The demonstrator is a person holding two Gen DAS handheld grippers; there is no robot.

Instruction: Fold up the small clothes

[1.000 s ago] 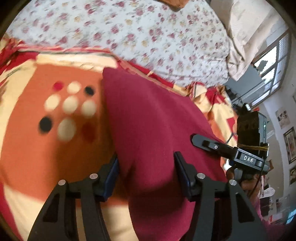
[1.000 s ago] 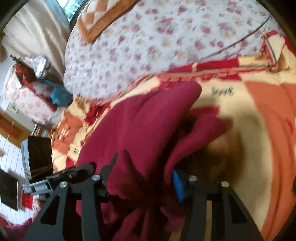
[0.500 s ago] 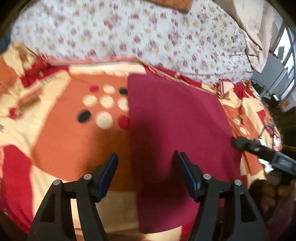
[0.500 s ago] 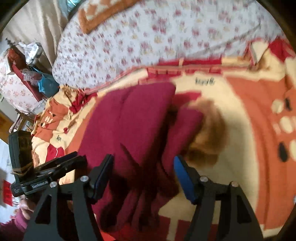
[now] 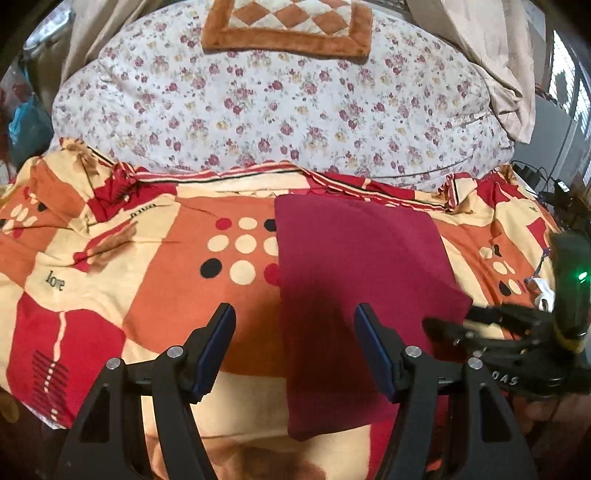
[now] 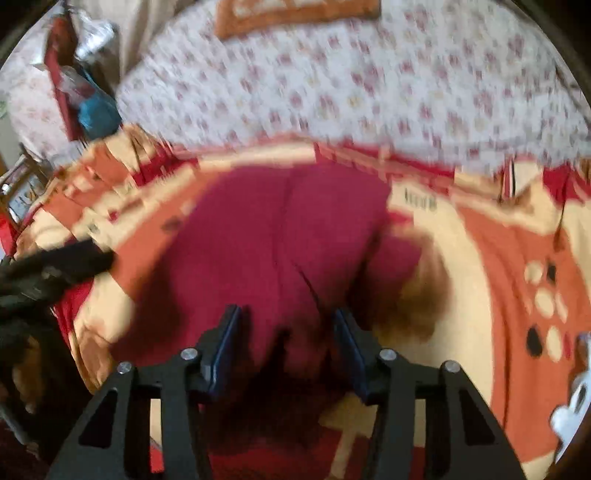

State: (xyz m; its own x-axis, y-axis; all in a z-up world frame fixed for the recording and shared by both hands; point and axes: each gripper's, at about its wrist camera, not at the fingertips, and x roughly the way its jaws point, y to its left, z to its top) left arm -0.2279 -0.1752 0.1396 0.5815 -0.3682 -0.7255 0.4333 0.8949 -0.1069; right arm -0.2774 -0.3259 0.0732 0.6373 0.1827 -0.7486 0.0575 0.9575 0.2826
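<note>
Left tongs [image 5: 295, 325] agape, empty; maroon garment [image 5: 354, 280] folded flat, rectangular.

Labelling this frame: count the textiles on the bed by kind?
Folded maroon cloth garment: 1
Patchwork orange, red and cream bedsheet: 1
White floral quilt: 1
Brown and cream diamond-pattern plush cushion: 1
Total: 4
</note>
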